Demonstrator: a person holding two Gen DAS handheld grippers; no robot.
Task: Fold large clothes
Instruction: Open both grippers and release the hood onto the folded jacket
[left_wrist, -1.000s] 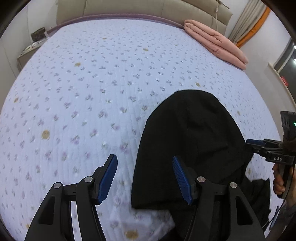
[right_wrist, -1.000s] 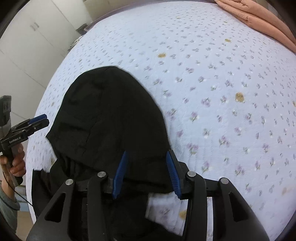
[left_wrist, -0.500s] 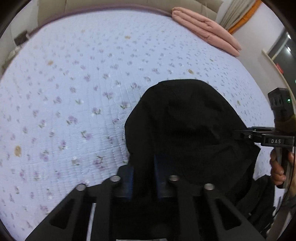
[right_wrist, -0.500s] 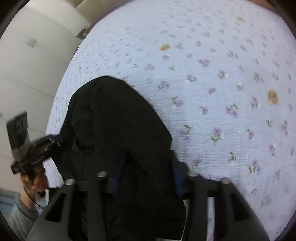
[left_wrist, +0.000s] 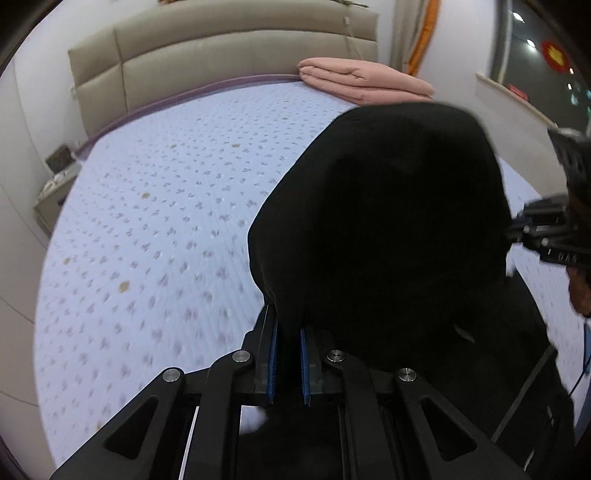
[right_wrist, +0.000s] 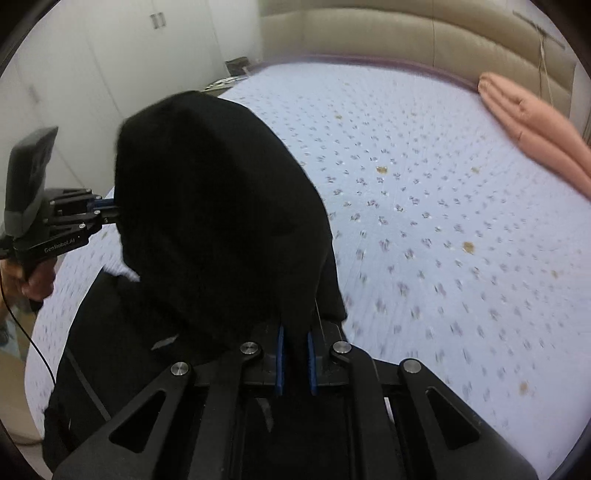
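A black hooded garment (left_wrist: 388, 229) hangs lifted above the bed, its hood bulging between my two grippers; it also fills the left of the right wrist view (right_wrist: 214, 206). My left gripper (left_wrist: 289, 354) is shut on the garment's left edge, blue pads pinching the cloth. My right gripper (right_wrist: 294, 360) is shut on the garment's right edge. Each gripper shows from the side in the other's view, the right one (left_wrist: 517, 225) and the left one (right_wrist: 110, 213), both biting the cloth. The garment's lower part droops below, partly hidden by the gripper bodies.
The bed has a pale lilac floral quilt (left_wrist: 166, 221), seen also in the right wrist view (right_wrist: 443, 203). A folded pink blanket (left_wrist: 362, 79) lies by the beige headboard (left_wrist: 221, 48). A nightstand (left_wrist: 55, 181) stands at the far left. White wardrobe doors (right_wrist: 110, 48) are behind.
Both grippers closed from open onto the black garment's edges and raised it off the quilt. The views tilted up, so the headboard now shows.
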